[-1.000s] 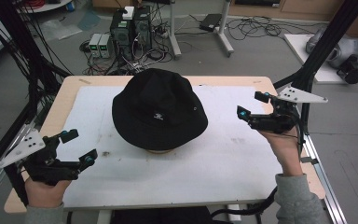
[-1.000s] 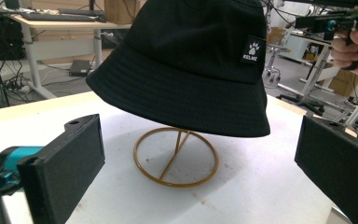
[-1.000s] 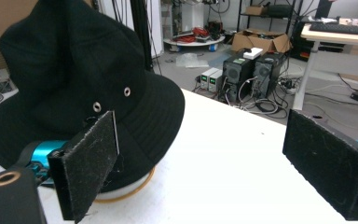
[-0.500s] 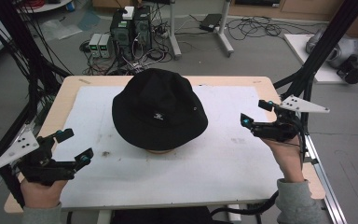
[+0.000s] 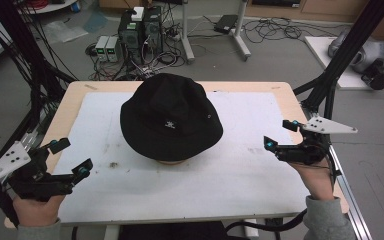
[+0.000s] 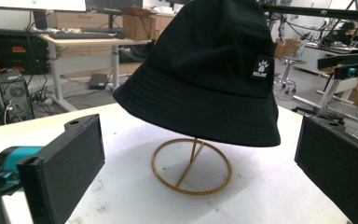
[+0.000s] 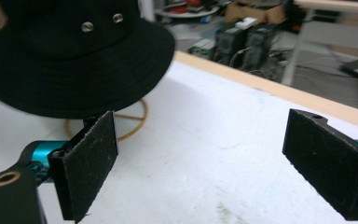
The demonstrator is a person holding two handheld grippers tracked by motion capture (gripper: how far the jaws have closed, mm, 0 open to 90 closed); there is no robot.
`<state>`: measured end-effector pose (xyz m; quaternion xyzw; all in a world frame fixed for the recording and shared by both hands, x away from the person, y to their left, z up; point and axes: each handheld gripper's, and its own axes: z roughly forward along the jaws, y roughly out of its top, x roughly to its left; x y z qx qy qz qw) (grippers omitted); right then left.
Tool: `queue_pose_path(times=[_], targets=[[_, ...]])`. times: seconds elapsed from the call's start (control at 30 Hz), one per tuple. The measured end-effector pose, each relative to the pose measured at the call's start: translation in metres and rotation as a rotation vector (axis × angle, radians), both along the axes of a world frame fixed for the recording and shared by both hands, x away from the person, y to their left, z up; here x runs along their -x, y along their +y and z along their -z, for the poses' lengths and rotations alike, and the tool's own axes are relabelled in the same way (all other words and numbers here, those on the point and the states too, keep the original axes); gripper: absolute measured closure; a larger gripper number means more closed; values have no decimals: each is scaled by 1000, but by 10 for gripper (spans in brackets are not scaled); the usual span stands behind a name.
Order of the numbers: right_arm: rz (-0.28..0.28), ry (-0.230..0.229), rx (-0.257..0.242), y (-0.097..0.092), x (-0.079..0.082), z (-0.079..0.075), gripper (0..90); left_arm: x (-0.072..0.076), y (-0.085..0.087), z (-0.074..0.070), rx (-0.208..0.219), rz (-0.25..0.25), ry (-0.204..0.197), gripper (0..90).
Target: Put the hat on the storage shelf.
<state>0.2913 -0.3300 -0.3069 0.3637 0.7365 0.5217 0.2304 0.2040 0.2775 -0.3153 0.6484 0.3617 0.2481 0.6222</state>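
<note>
right now the black bucket hat (image 5: 171,119) sits on a thin gold wire stand (image 6: 191,165) in the middle of the white mat (image 5: 230,175) on the counter (image 5: 75,97). left tongs (image 5: 70,157) hang near the front left corner, jaws spread wide with nothing between them. right tongs (image 5: 279,134) hover by the right edge, also gaping and empty. both stand well apart from the hat, one on each side.

Left gripper (image 5: 70,156) sits at the lower left of the high view, right gripper (image 5: 279,134) at mid right — both with jaws spread wide, empty.
</note>
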Motion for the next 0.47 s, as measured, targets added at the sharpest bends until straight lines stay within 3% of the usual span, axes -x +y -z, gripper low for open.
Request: queue_pose_path(times=[0.07,0.33,0.47], targets=[[-15,1,-40,-3,0,-2,96,-1,-3,1,-8,5,-1,17],[-44,-8,-13,5,1,-4,96,0,-4,-2,-15,7,-9,17],[-34,-7,-30,5,0,-4,96,-1,-3,-1,-11,4,-3,17]])
